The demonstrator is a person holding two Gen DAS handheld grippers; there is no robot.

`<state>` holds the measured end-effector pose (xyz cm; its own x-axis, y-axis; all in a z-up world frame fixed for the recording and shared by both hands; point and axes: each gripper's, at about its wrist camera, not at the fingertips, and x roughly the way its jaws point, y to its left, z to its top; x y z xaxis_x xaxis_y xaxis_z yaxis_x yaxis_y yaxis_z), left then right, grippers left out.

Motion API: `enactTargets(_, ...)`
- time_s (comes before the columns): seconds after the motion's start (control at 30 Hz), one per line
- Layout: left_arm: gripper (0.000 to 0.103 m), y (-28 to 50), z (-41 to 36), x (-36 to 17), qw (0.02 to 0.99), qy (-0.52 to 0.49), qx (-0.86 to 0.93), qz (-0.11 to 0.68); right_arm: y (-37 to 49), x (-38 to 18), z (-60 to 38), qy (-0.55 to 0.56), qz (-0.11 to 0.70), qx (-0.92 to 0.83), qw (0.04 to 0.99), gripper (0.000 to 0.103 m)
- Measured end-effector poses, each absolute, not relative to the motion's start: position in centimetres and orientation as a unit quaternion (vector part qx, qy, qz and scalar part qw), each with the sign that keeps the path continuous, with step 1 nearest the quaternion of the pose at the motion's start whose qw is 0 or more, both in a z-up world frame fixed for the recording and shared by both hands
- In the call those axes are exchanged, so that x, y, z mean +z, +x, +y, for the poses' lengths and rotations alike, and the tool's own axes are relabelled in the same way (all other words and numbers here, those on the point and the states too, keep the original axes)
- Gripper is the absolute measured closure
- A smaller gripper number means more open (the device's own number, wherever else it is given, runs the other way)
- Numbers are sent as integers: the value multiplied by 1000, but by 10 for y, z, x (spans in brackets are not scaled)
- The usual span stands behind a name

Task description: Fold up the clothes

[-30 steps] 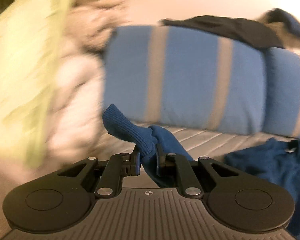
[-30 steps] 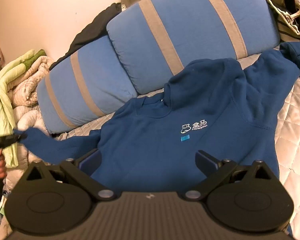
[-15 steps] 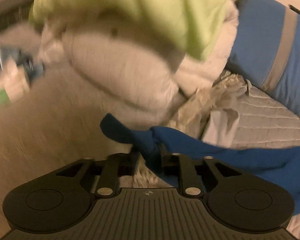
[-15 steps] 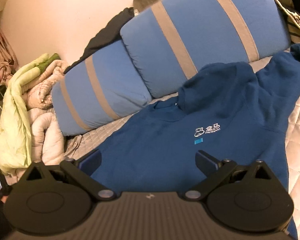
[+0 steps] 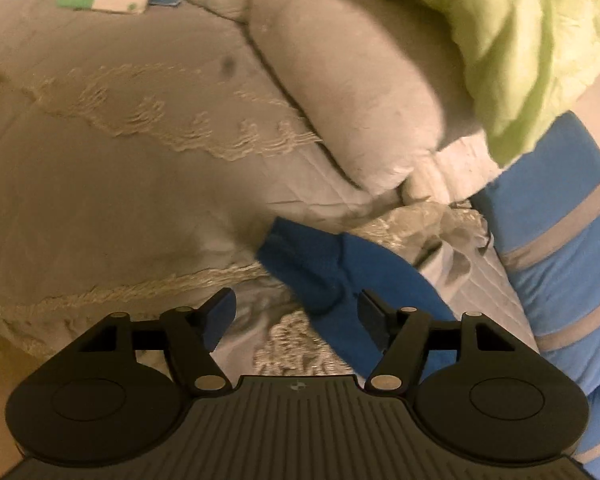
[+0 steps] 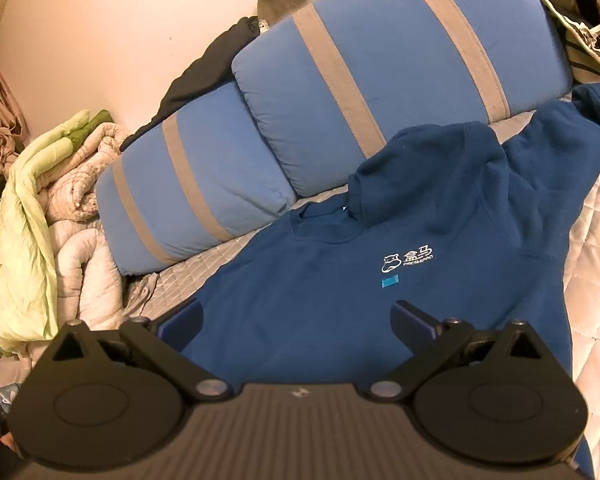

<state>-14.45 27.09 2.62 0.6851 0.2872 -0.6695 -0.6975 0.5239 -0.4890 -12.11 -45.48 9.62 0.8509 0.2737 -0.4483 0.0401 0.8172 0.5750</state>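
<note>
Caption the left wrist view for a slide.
Left tool opening, its jaws clear of the blue sleeve lying on the bedspread.

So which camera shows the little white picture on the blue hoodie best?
The right wrist view. There the hoodie lies spread out on the bed, and the white logo on its chest is in plain sight. The left wrist view shows only a sleeve and its ribbed cuff, no logo at all.

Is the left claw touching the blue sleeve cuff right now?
Apart. The left wrist view shows the left claw opening, its pads clear of the sleeve cuff, which lies on the beige bedspread between them.
</note>
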Motion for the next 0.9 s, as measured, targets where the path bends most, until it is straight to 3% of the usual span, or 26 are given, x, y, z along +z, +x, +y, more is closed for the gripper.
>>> enactTargets(0.4,39,-132,276,-4,827,-408,285,260,-121,96,-453,294,273,59,914,0)
enactTargets(0.57,45,-122,281,-1,828,-430,266,242,-120,95,-454,298,276,58,912,0)
enactTargets(0.9,68,-119,283,2,817,-485,221,219,-120,94,-456,304,277,57,910,0)
